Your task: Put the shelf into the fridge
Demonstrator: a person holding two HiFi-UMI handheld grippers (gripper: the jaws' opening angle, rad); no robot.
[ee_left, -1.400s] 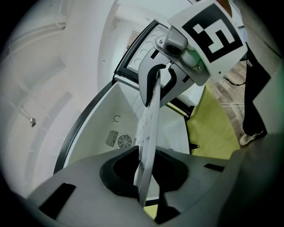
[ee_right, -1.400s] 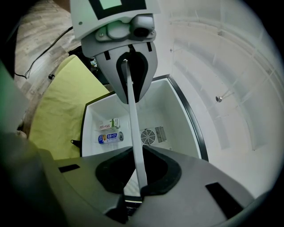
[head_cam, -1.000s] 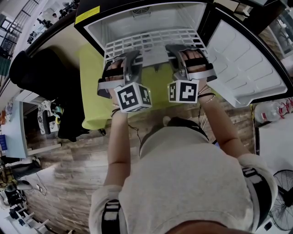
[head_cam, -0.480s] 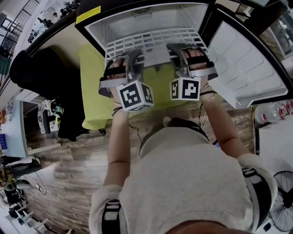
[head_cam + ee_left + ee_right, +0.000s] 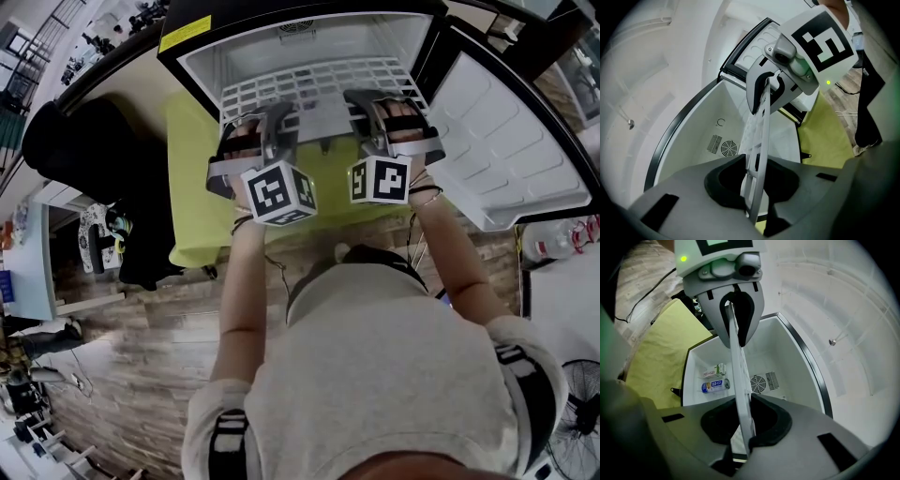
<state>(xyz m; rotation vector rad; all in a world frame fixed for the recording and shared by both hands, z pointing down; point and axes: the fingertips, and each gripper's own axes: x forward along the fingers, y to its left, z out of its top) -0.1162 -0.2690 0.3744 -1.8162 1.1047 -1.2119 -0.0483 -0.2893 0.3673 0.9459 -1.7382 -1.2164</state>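
Head view: one white shelf [image 5: 309,80] lies level with its far part inside the mouth of one open fridge [image 5: 192,58] and its near edge out in front, carried by two claws. The left claw [image 5: 278,120] and the right claw [image 5: 363,103] each grip that near edge side by side, and each bears one black-and-white marker cube. Both gripper views show the shelf's thin edge running between the grey jaws, which stand narrow and are just easing apart with the shelf between them. Deep in the cabinet the right gripper view counts one blue can [image 5: 715,386], one small carton [image 5: 715,371] above it and one round fan grille [image 5: 758,384]; their print is too small to read. From the head view the shelf hides these, the claws cover its near edge, and the one open door [image 5: 506,141] is cut off at the right. The shelf is a plastic lattice of rectangular slots; the fridge is black outside, smooth white inside, the door lining ribbed. A yellow-green cloth [image 5: 192,187] lies beneath, on a wood-plank floor [image 5: 141,356].
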